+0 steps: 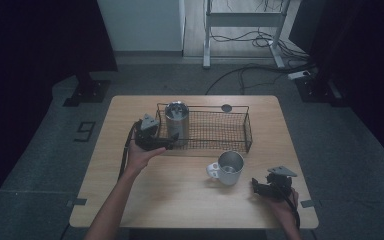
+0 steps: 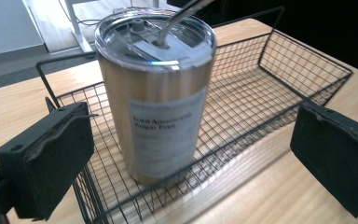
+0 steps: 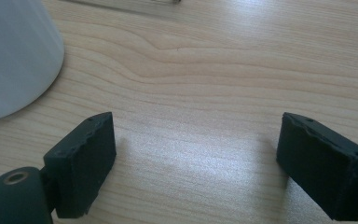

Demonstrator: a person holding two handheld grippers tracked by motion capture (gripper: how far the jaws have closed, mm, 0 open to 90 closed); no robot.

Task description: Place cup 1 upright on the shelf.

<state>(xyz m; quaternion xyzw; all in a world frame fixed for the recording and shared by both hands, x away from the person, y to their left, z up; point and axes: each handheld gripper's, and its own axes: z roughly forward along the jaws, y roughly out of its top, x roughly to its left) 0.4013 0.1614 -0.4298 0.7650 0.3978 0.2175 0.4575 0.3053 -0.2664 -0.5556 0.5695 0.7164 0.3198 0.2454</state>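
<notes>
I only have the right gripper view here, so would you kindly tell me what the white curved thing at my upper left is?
Observer: It is a white mug with a handle, standing upright on the table, just left of the right claw.
Operator: Thank you. Where is the other hand working?
Observer: The left claw is at the left end of a black wire basket, jaws wide open.
Operator: Is anything in that basket?
Observer: Yes, a steel tumbler with a clear lid and a straw stands upright in its left end, between the open jaws but not touched by them.
</notes>
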